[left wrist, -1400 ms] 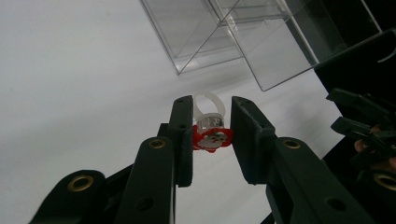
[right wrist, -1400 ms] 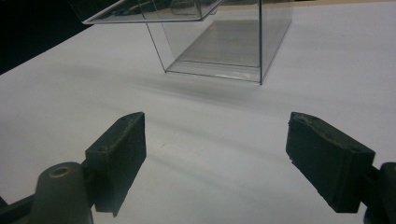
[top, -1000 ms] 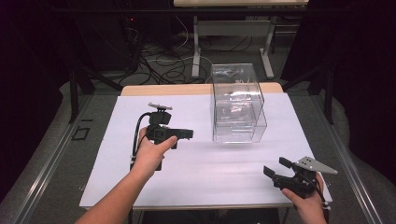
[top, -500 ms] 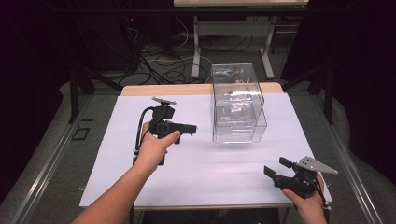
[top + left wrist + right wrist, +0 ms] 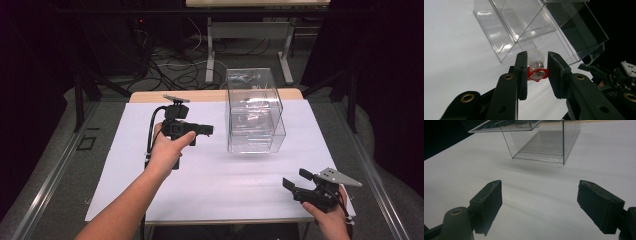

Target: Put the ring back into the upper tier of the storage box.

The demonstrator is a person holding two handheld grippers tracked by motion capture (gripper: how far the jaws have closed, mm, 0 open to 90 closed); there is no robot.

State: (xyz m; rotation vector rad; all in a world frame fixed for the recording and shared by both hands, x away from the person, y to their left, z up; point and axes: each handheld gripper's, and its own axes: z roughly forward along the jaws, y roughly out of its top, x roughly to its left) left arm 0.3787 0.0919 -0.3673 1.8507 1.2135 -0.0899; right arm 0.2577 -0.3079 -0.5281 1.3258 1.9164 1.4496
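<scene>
Ring (image 5: pixel 537 72), a small clear-banded one with a red-and-white charm, sits clamped between the jaws of the left claw (image 5: pixel 537 75) in the left gripper view, with the clear box (image 5: pixel 541 27) straight ahead and just beyond the jaw tips. In the high view the left claw (image 5: pixel 206 131) hovers above the white surface (image 5: pixel 150 175) and points level toward the box (image 5: pixel 254 112), close beside it, while the right claw (image 5: pixel 295 179) rests well apart at the near right corner. In the right gripper view the right claw (image 5: pixel 539 202) is spread wide with nothing between its jaws, the box (image 5: pixel 544 142) far ahead, so the left hand is the nearer one.

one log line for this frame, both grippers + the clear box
left gripper: shut on ring, off the table beside clear box | right gripper: open, nothing between jaws, near table edge | clear box: on white table
</scene>
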